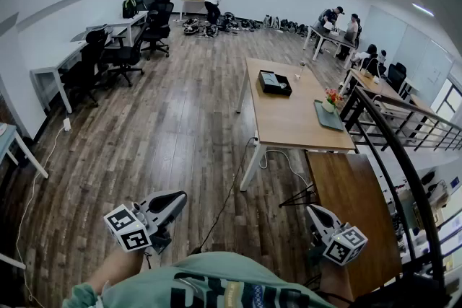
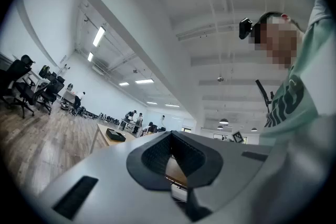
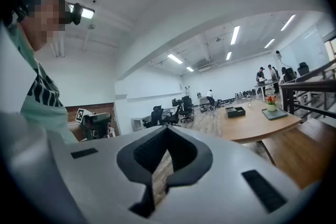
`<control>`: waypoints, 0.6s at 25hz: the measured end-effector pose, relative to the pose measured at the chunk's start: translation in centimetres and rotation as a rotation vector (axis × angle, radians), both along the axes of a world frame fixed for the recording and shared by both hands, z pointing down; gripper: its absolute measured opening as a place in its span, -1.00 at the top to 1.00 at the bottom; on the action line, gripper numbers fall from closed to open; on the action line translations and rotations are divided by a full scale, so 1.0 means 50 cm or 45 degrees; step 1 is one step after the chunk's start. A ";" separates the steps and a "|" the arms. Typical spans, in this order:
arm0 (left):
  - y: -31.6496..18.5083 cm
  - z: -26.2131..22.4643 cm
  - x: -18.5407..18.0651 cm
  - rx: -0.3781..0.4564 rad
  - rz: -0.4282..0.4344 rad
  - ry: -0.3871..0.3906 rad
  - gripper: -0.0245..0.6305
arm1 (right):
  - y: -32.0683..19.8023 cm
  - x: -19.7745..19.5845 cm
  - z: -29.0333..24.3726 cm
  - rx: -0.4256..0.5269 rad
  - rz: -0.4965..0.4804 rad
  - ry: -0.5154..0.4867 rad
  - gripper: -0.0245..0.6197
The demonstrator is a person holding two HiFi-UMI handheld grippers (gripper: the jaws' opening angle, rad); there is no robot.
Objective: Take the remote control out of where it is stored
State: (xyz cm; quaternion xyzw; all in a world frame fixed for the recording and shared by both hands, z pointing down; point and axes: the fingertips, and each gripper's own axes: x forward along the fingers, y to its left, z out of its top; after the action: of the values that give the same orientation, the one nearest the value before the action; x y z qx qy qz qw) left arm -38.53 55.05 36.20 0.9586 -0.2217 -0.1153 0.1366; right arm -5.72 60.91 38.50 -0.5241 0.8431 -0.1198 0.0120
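— Our pose?
— Both held low, near level: left tongs (image 1: pixel 172 203) and right tongs (image 1: pixel 313 213) closed on nothing.
— The remote?
— We cannot tell; a black box (image 1: pixel 275 82) sits on the bench (image 1: pixel 292 122), well ahead.

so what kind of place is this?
Looks like an open-plan office or lab: white desks with black swivel chairs along the wall, a long wooden table, and people working at tables at the far end.

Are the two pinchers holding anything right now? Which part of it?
No, nothing is held. The left gripper and the right gripper are both shut, with nothing between their jaws.
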 end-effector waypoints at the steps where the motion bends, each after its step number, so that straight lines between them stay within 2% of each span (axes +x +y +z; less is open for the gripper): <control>1: 0.002 -0.002 0.000 0.001 0.003 0.000 0.92 | 0.003 0.001 0.002 0.003 -0.004 0.002 0.90; 15: 0.018 -0.012 0.091 0.005 0.048 -0.022 0.92 | 0.029 0.074 0.004 0.016 0.014 -0.033 0.91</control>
State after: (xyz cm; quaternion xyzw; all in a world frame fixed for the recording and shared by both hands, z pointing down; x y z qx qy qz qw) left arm -34.00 55.92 35.62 0.9638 -0.2047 -0.1047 0.1350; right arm -2.03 62.34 38.70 -0.5271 0.8407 -0.1212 0.0270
